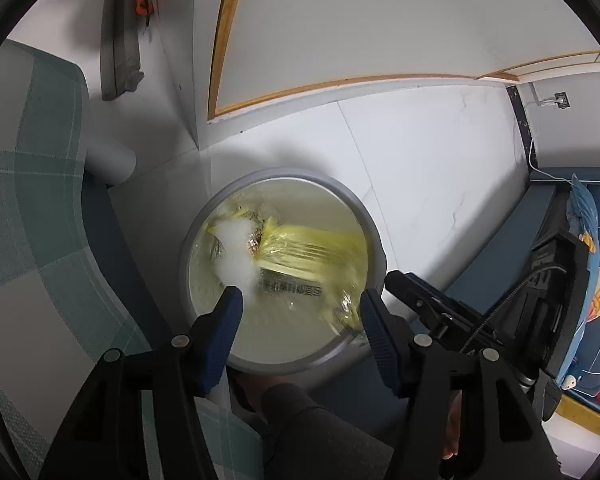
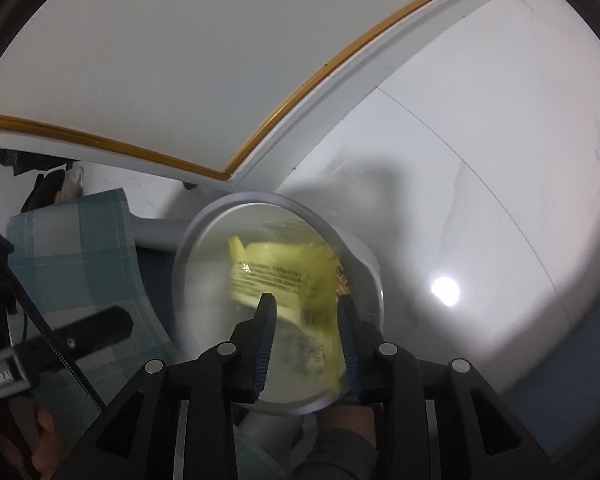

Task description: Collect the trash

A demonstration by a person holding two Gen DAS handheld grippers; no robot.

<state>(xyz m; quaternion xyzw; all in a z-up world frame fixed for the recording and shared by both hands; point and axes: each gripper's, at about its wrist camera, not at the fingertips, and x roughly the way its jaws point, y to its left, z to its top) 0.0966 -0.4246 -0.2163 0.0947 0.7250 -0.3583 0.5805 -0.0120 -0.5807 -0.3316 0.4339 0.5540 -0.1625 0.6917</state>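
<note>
A round grey trash bin with a pale inside stands on the floor below both grippers. In the left wrist view my left gripper is open over the bin's mouth. A blurred white tissue hangs just past its left fingertip, apart from the pads. A yellow printed wrapper shows blurred inside the bin. In the right wrist view my right gripper is open above the bin. The yellow wrapper lies blurred between and beyond its fingertips, and the pads do not press on it.
A green-checked cushion and a grey tube leg flank the bin on the left. White floor tiles stretch behind it to a wood-trimmed wall panel. Blue furniture with a cable and toys stands right. A dark sleeve is below.
</note>
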